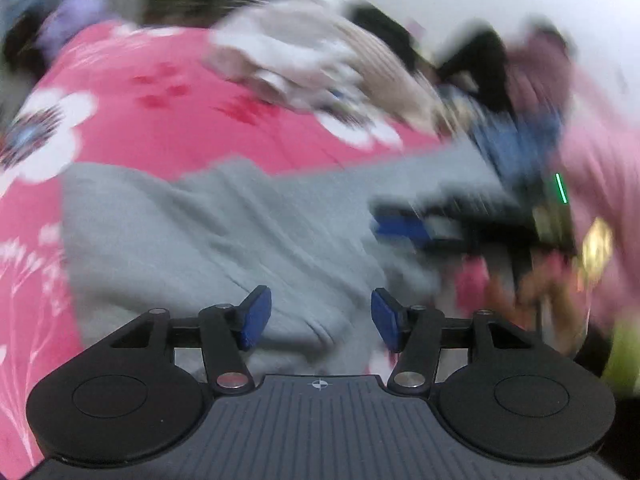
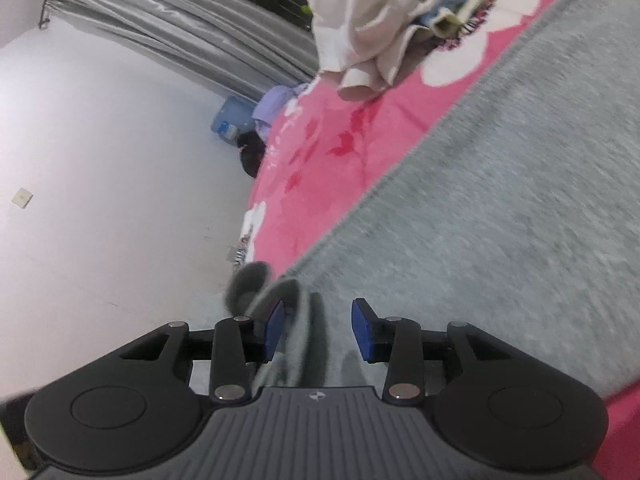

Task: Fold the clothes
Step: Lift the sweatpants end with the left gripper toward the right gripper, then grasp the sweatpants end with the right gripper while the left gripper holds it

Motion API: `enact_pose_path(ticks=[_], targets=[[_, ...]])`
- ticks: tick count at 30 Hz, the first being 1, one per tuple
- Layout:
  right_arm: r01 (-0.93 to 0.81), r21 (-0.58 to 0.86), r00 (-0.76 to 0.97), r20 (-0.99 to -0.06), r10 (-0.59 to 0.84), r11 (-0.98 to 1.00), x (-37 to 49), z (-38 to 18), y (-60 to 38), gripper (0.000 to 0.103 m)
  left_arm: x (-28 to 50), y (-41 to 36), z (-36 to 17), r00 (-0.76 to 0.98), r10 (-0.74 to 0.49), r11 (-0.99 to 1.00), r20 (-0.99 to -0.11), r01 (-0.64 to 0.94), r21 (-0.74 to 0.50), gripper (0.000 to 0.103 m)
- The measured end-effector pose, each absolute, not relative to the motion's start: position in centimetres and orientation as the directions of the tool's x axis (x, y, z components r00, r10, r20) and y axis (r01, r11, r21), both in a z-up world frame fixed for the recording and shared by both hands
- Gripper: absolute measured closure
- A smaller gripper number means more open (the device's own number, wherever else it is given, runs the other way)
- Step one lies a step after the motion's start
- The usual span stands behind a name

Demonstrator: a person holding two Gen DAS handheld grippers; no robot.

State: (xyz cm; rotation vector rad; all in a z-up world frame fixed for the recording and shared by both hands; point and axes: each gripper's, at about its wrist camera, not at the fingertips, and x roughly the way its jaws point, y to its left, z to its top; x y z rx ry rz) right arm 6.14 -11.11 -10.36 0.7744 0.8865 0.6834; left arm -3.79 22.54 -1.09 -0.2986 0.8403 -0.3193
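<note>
A pink blanket [image 2: 320, 152] with white flowers covers the bed and fills much of both views. On it lies a grey garment [image 2: 500, 208], spread wide, its straight edge running diagonally across the right wrist view; in the left wrist view the same grey cloth [image 1: 224, 232] lies rumpled in soft folds just ahead of the fingers. Beyond it, on the blanket, sits a heap of pale clothes [image 2: 372, 32], beige and white, crumpled together. In the right wrist view a white wall takes up the left side, with grey curtains [image 2: 180, 28] hanging at the top and a blue water jug [image 2: 232, 120] on the floor beside the bed.

The left gripper [image 1: 320, 318] is spread apart above the grey cloth, with nothing between its blue pads. The right gripper [image 2: 318, 330] is also spread; a fold of the grey garment lies between its pads without being pinched. The left wrist view is badly blurred, and the dark shape at its right cannot be made out.
</note>
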Motion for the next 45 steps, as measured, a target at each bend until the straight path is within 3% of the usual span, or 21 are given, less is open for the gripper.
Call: enact_pose_path(ticks=[5,14,20,25,26,33,34,35,38,43,45], targets=[[-0.204,0.806,0.444,-0.429,0.786,0.555,6.0,-9.9,-9.4,0.060,2.7,22.1,-1.0,0.590,-0.285,0.939,-0.755,0.015,-0.343,0.044],[-0.211,0.794,0.427,-0.450,0.785,0.570,5.3,-10.5,-7.6,0.060,9.9,18.4,-1.0,0.415,-0.055,0.988,-0.908,-0.110,-0.110,0.044],[-0.219,0.801,0.429,-0.434,0.792,0.558,5.3,-10.8,-7.7,0.060,13.5,17.8,-3.6,0.260,0.039,0.985,-0.965,-0.175,-0.007,0.045],[-0.207,0.812,0.430,-0.426,0.796,0.546,5.5,-11.4,-8.3,0.060,14.0,17.4,-4.3,0.244,0.072,0.982,-0.967,-0.187,0.026,0.045],[-0.203,0.814,0.430,-0.425,0.797,0.544,5.6,-11.5,-8.4,0.060,13.9,17.5,-4.2,0.251,0.068,0.982,-0.966,-0.186,0.021,0.050],[-0.210,0.815,0.416,-0.426,0.803,0.540,5.6,-11.6,-8.2,0.060,12.3,18.7,-2.6,0.309,0.006,0.981,-0.951,-0.186,-0.054,0.058],[-0.212,0.813,0.414,-0.428,0.803,0.542,5.6,-11.5,-8.0,0.060,12.1,18.9,-2.4,0.317,-0.002,0.980,-0.948,-0.186,-0.065,0.063],[-0.214,0.809,0.410,-0.435,0.802,0.548,5.7,-11.5,-7.8,0.060,11.9,19.1,-2.2,0.326,-0.011,0.980,-0.945,-0.185,-0.075,0.075],[-0.221,0.788,0.399,-0.465,0.790,0.575,5.7,-11.4,-7.0,0.061,11.2,19.6,-1.5,0.350,-0.037,0.977,-0.936,-0.183,-0.107,0.087],[-0.240,0.767,0.385,-0.487,0.784,0.595,6.1,-11.2,-5.9,0.065,9.4,20.8,0.2,0.373,-0.097,0.968,-0.923,-0.181,-0.175,0.092],[-0.256,0.753,0.382,-0.498,0.779,0.606,6.5,-11.2,-5.3,0.073,8.4,21.4,1.1,0.375,-0.127,0.962,-0.918,-0.181,-0.207,0.093]])
